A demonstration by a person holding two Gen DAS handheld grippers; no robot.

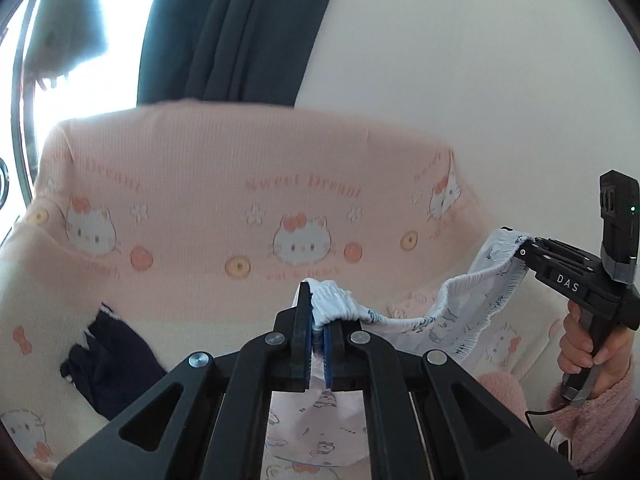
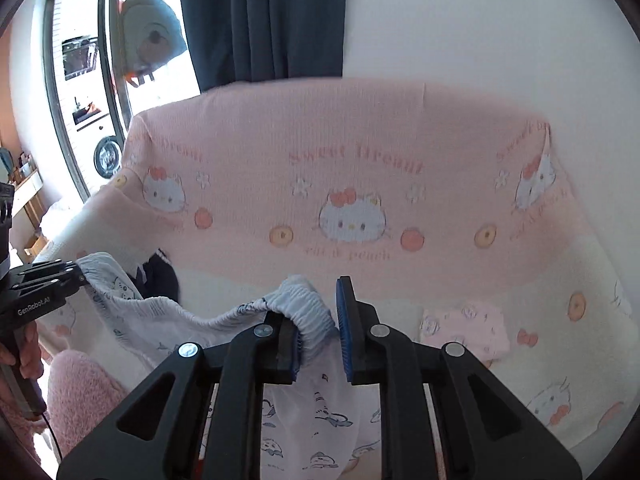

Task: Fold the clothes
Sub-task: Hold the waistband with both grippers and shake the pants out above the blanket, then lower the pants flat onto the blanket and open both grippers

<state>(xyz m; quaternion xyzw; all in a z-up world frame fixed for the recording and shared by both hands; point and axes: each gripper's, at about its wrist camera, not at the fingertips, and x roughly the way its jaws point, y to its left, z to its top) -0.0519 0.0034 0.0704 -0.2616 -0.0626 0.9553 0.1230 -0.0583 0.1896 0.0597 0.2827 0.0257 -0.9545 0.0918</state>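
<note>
A white printed garment with an elastic waistband hangs in the air between both grippers, in front of a sofa. My left gripper is shut on one end of the waistband. It also shows at the left edge of the right wrist view, clamped on the cloth. My right gripper stands open, with the other end of the waistband draped against its left finger. In the left wrist view the right gripper touches the waistband's far end.
A pink and cream cat-print blanket covers the sofa. A dark navy garment lies on the seat at left. A folded pink item lies on the seat at right. A dark curtain and a window are behind.
</note>
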